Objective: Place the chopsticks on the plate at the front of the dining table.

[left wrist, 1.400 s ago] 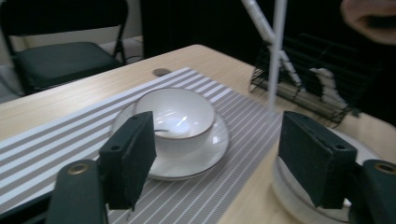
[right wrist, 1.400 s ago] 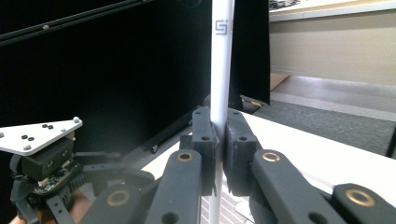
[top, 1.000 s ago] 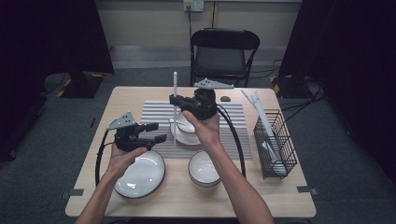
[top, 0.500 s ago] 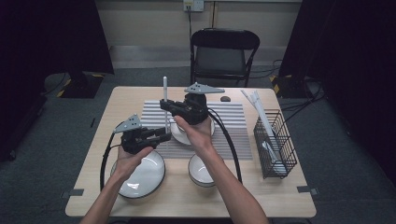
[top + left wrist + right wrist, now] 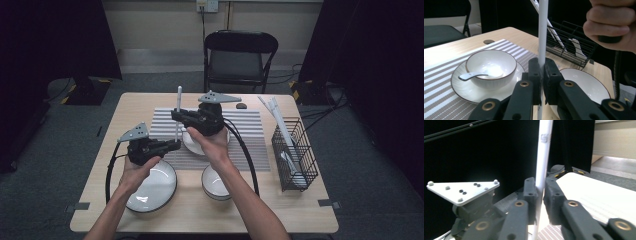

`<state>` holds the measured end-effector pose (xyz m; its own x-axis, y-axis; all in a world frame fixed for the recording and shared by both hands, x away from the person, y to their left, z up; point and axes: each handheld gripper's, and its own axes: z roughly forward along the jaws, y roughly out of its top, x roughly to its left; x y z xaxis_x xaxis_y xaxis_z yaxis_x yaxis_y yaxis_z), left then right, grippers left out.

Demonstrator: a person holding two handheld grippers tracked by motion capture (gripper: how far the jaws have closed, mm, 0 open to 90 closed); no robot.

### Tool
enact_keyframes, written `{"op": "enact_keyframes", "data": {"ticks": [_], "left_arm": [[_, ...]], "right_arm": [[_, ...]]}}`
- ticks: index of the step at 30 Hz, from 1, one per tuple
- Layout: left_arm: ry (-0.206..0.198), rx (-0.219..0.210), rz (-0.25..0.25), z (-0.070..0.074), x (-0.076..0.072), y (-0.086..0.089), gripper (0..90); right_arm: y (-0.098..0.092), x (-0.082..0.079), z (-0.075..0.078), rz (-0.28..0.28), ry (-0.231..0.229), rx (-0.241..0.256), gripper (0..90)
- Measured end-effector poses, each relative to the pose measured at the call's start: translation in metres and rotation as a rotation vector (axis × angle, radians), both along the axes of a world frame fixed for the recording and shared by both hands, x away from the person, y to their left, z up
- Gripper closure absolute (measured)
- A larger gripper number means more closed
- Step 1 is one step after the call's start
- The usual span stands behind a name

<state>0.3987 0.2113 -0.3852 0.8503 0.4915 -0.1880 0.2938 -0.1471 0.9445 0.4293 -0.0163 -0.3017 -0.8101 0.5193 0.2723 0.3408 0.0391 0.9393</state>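
Pale wood counter [image 5: 300, 210], rounded corners, with a grey-and-white striped ribbed mat [image 5: 245, 125] across its far half. Room dark: black drapes both sides, grey carpet, a black folding chair [image 5: 239, 57] beyond the far edge, beige wall behind.

Both my tools are on one thin white stick [image 5: 178, 107], straight, matte, standing upright above the mat's left part. Left tool [image 5: 176, 145] pinches it low down; in the left gripper view the black jaws are nearly together with the stick [image 5: 542, 32] between the pads. Right tool [image 5: 176, 115] grips it higher up; the right gripper view shows the jaws pressed to the stick [image 5: 543, 157] the same way. A small grey mark sits near its top; unreadable.

On the mat: white saucer [image 5: 461, 87], dark-rimmed, carrying a glossy white bowl [image 5: 491, 65] with a white spoon [image 5: 472, 75] inside. Nearer me, a white plate [image 5: 155, 192] and second bowl [image 5: 216, 184]. Black wire basket [image 5: 295, 155] at right holds more white sticks.
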Motion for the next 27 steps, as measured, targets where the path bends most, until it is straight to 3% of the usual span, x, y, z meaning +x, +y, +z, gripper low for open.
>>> {"op": "enact_keyframes", "data": {"ticks": [2, 12, 27], "left_arm": [[0.014, -0.014, -0.002, -0.002, 0.000, -0.001, 86.0], [0.023, 0.004, -0.002, -0.006, 0.001, 0.002, 86.2], [0.033, -0.013, 0.000, -0.007, 0.000, 0.007, 86.1]], "right_arm": [[-0.001, 0.001, 0.000, 0.000, -0.009, -0.008, 76.8], [-0.007, 0.006, -0.005, -0.017, -0.021, -0.037, 66.1], [-0.019, 0.012, -0.012, -0.057, -0.003, -0.060, 67.1]]}}
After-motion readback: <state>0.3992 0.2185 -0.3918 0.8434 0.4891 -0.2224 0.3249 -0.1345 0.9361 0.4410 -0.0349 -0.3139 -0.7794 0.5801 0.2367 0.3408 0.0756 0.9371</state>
